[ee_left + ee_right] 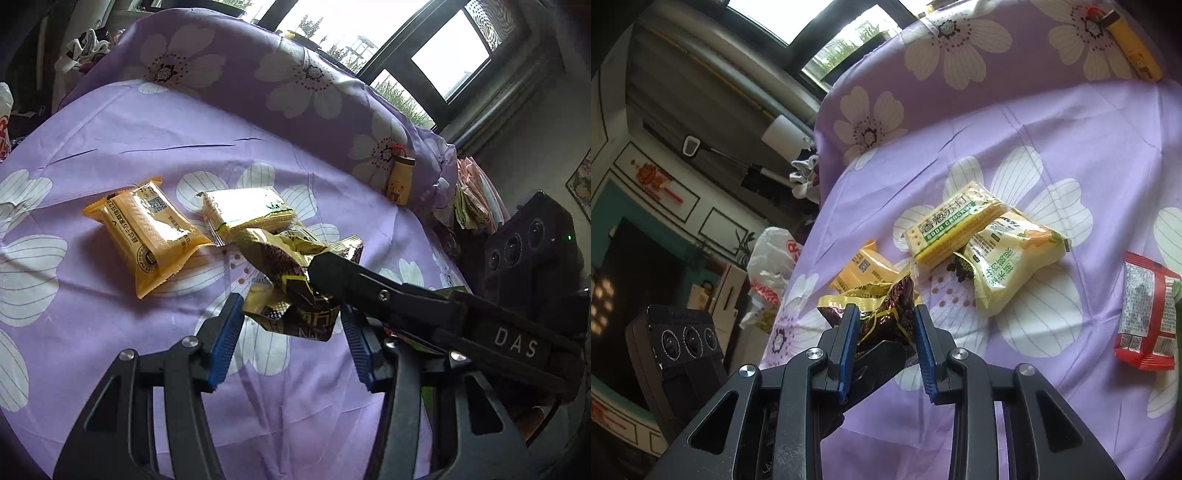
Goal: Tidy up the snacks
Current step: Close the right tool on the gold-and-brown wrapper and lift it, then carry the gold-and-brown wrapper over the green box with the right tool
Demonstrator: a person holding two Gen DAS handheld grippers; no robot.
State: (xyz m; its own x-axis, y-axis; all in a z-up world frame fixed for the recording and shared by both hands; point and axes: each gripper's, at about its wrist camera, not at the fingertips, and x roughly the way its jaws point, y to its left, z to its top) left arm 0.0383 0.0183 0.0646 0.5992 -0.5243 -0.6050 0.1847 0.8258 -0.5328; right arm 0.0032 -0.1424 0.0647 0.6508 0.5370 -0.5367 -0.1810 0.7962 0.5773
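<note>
A crumpled gold-and-brown snack packet [291,284] is held over the purple flowered cloth. My right gripper [886,317] is shut on this packet [882,310]; in the left wrist view its black finger [332,273] presses the packet from the right. My left gripper [291,317] is open, its blue pads on either side of the packet's lower end. An orange snack packet [151,232] and a soda cracker pack [251,214] lie beyond. A pale green-yellow packet [1008,254] and a red packet [1145,317] lie to the right in the right wrist view.
A yellow lighter [1130,44] rests on the raised cloth fold at the back. A white plastic bag [772,273] hangs off the table's left side. A window [406,44] is behind. Other packets [472,206] sit beyond the table's right edge.
</note>
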